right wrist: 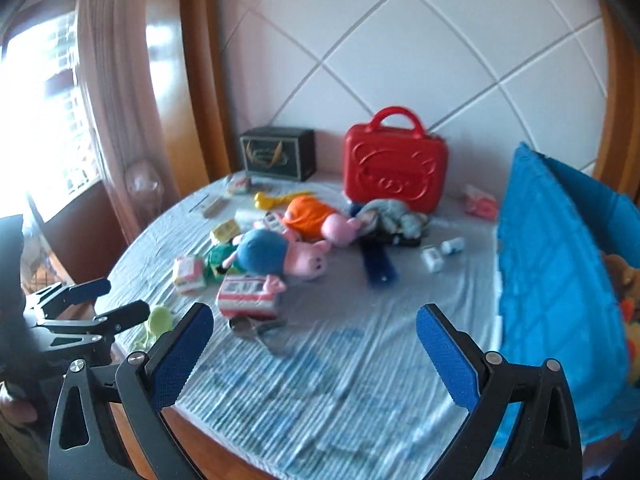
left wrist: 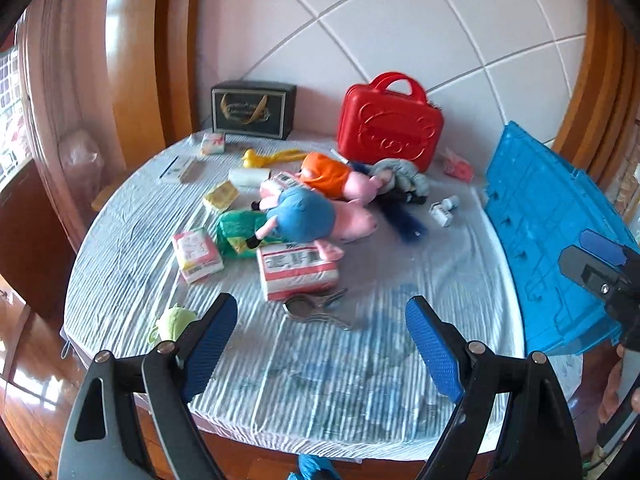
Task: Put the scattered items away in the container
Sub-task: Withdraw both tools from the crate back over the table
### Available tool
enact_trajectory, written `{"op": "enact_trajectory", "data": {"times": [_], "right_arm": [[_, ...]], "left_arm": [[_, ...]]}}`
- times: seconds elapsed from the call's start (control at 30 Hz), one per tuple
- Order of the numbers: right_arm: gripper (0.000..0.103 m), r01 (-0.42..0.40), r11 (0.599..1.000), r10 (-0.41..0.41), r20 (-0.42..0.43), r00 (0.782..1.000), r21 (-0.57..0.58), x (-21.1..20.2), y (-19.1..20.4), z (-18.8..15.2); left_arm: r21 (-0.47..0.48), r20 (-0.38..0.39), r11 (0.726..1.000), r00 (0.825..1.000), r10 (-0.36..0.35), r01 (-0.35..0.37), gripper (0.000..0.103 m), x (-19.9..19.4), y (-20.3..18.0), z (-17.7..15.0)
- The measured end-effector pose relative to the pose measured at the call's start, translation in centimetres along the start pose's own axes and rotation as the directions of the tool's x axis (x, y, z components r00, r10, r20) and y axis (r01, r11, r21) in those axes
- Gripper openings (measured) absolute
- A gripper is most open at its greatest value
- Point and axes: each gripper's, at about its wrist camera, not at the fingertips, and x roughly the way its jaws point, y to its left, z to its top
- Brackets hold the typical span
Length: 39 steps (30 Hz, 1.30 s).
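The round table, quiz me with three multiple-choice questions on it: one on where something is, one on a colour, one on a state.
1. Where is the red case?
A. far edge, by the wall
B. near edge
C. on the floor

2. What colour is the nearer pig plush's top?
A. orange
B. blue
C. green

3. How is the left claw?
A. shut on a packet
B. open, empty
C. shut on scissors

Answers: 1 A, it stands against the wall panel. 2 B, its body is blue. 3 B, only tablecloth shows between its pads.
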Motion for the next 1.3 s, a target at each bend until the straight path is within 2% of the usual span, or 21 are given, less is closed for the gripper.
{"op": "enact_trajectory", "data": {"times": [0.2,0.33,0.4,0.5,0.67,0.77,0.93,1.07,1.3], "right_arm": [[0.103,-0.061,0.998,0.061,-0.04,0.997,-0.012,6.4,3.1,0.9],[0.103,-0.066,0.998,0.065,-0.104,0.992,-0.004,9.5,5.6,1.8],[0.103,-0.06,0.998,0.058,-0.106,0.993,-0.015,10.2,7.3,2.1],[0.103,-0.017,1.0,0.018,-0.102,0.995,0.007,11.5,9.7,1.8],[0.103,0.104,0.985,-0.079,-0.175,0.981,0.138,14.9,14.3,0.5],[0.103,0.134,0.971,-0.097,-0.186,0.978,0.196,15.9,17.4,0.4],[0.103,0.145,0.967,-0.103,-0.196,0.975,0.21,16.7,21.3,1.4],[0.103,0.152,0.965,-0.115,-0.178,0.977,0.211,18.1,22.4,3.2],[0.103,0.08,0.978,-0.05,-0.158,0.986,0.191,23.6,22.1,7.0]], "left_arm": [[0.013,-0.056,0.999,0.997,0.05,-0.049,0.087,2.9,3.6,0.8],[-0.006,-0.073,0.999,0.996,0.049,-0.05,0.087,4.1,8.1,1.4],[0.004,-0.07,0.999,0.996,0.054,-0.054,0.087,4.8,10.9,1.8],[0.025,-0.091,0.999,0.995,0.049,-0.047,0.087,6.1,15.3,2.2],[0.09,-0.151,0.996,0.989,0.001,0.012,0.087,8.0,22.3,3.1],[0.119,-0.173,0.992,0.985,-0.021,0.042,0.087,8.2,25.3,3.6],[0.132,-0.189,0.987,0.98,-0.062,0.088,0.087,8.7,27.0,4.8],[0.138,-0.195,0.987,0.979,-0.058,0.086,0.087,10.1,27.9,6.3],[0.13,-0.174,0.992,0.985,0.016,0.007,0.087,13.2,29.3,10.4]]}}
